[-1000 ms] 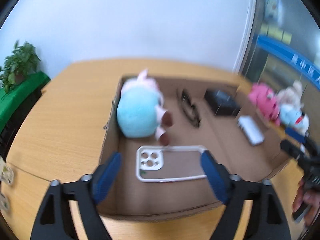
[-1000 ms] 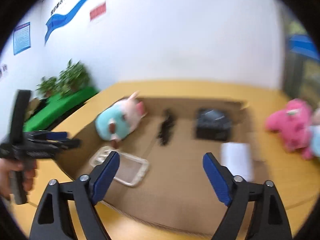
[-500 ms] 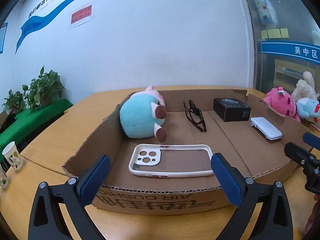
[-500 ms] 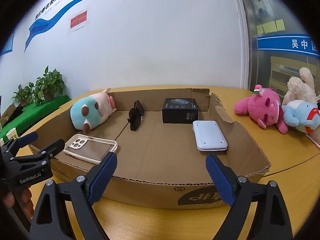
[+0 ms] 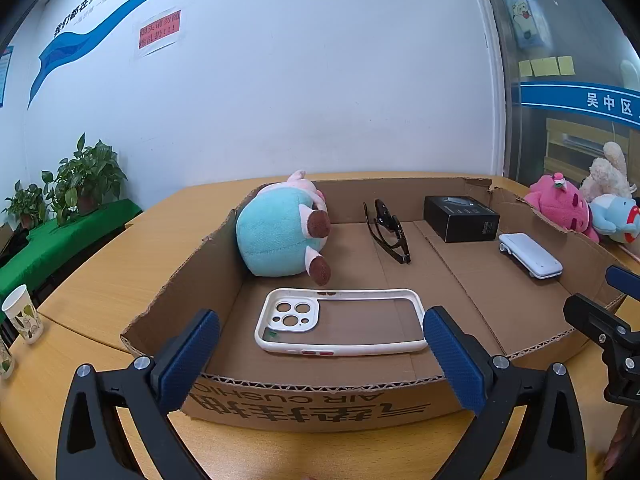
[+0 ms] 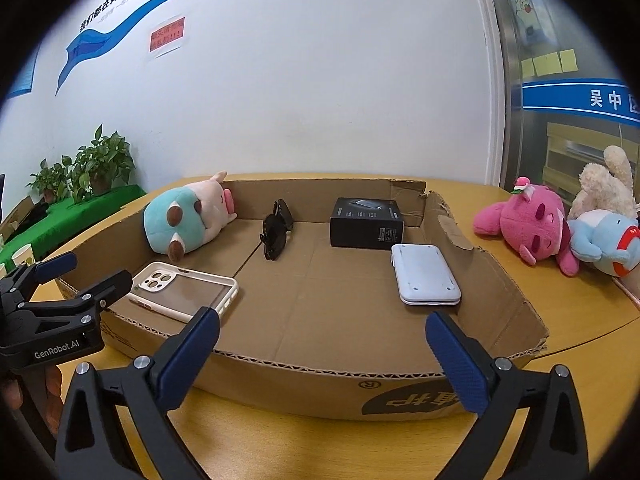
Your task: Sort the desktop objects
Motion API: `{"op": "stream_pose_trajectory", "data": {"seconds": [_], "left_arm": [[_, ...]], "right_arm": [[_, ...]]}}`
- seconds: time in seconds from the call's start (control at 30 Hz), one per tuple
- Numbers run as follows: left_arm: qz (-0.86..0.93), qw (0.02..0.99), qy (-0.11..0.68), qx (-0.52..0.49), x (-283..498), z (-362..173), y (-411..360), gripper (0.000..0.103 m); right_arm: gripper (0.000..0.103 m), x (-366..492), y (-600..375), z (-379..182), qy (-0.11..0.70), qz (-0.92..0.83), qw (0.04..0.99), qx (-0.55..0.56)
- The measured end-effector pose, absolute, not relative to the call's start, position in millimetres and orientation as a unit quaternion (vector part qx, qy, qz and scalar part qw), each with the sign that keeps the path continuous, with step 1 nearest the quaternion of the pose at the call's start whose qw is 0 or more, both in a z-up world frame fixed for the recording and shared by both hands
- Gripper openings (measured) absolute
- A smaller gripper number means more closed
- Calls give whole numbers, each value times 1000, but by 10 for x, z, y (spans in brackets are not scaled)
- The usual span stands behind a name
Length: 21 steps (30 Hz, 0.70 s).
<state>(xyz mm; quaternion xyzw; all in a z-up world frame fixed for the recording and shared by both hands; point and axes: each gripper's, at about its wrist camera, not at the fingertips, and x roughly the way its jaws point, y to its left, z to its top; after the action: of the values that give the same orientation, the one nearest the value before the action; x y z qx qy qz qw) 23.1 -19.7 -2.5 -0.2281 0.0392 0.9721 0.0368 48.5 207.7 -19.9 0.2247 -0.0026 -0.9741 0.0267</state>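
A shallow cardboard box (image 5: 312,404) (image 6: 304,384) lies on the wooden table. Inside are a teal and pink plush (image 5: 280,232) (image 6: 188,220), a white phone case (image 5: 340,322) (image 6: 184,286), black sunglasses (image 5: 390,230) (image 6: 276,232), a black box (image 5: 460,218) (image 6: 366,222) and a white flat device (image 5: 530,256) (image 6: 424,274). My left gripper (image 5: 320,356) is open and empty, low in front of the box's near wall by the phone case. My right gripper (image 6: 322,356) is open and empty, low before the near wall.
A pink plush (image 6: 524,228) (image 5: 560,206), a blue plush (image 6: 604,242) and a cream plush (image 6: 604,188) lie on the table right of the box. A paper cup (image 5: 22,314) stands at the left table edge. Potted plants (image 5: 80,178) stand on a green counter beyond.
Both grippers came down from a high view over the box to a low level view in front of its near wall. Both stayed open. Nothing in the box moved.
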Motion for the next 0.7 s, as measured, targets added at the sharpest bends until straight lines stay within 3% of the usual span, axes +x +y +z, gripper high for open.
{"op": "stream_pose_trajectory", "data": {"seconds": [0.7], "left_arm": [[972, 37, 39, -228, 229, -29, -193, 103]], "right_arm": [[102, 482, 2089, -190, -3, -975, 9, 223]]}}
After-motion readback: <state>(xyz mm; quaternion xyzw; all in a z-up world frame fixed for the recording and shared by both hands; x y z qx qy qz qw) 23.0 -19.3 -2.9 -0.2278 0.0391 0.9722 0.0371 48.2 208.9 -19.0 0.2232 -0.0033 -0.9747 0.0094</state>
